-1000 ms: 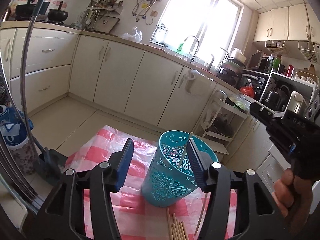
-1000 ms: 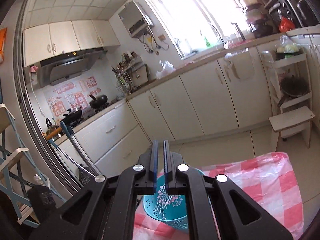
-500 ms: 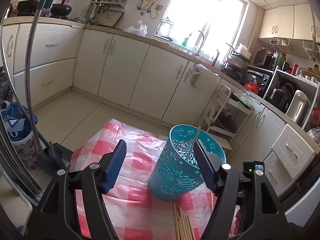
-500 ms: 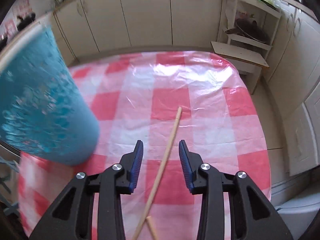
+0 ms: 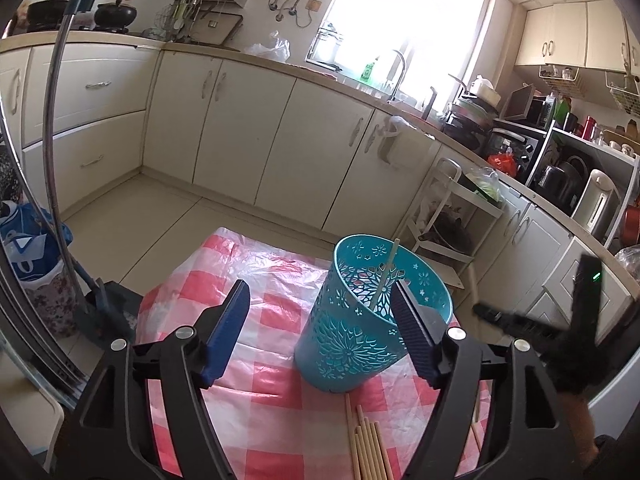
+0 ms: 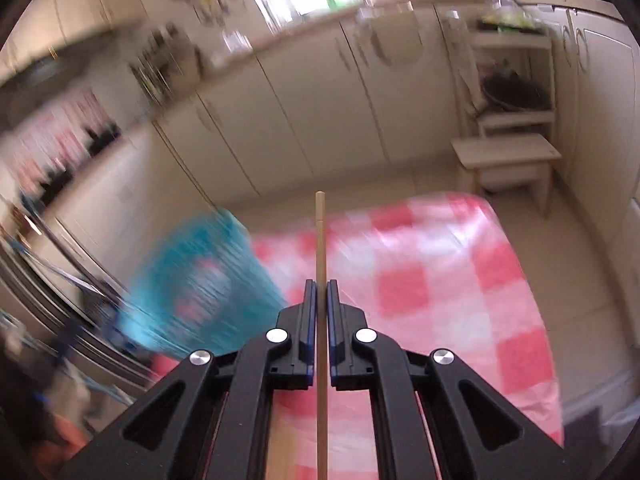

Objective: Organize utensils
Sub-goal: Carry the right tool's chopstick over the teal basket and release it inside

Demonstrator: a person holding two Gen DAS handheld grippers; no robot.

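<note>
A teal cut-out utensil holder (image 5: 368,320) stands on the red-and-white checked tablecloth (image 5: 272,380) with one chopstick (image 5: 382,276) leaning inside it. My left gripper (image 5: 320,332) is open, its right finger beside the holder's rim. Several wooden chopsticks (image 5: 370,448) lie on the cloth below the holder. My right gripper (image 6: 319,300) is shut on a wooden chopstick (image 6: 320,240) that points forward, lifted above the cloth, with the blurred holder (image 6: 196,292) to its left. It also shows at the right of the left wrist view (image 5: 532,328).
Cream kitchen cabinets (image 5: 280,152) run along the far wall. A white shelf cart (image 5: 452,216) and a small stool (image 6: 508,164) stand beyond the table. A broom and dustpan (image 5: 100,308) stand at the left.
My right gripper closed on a chopstick that lay on the cloth and lifted it, swinging up fast. The left gripper drew back slightly from the holder.
</note>
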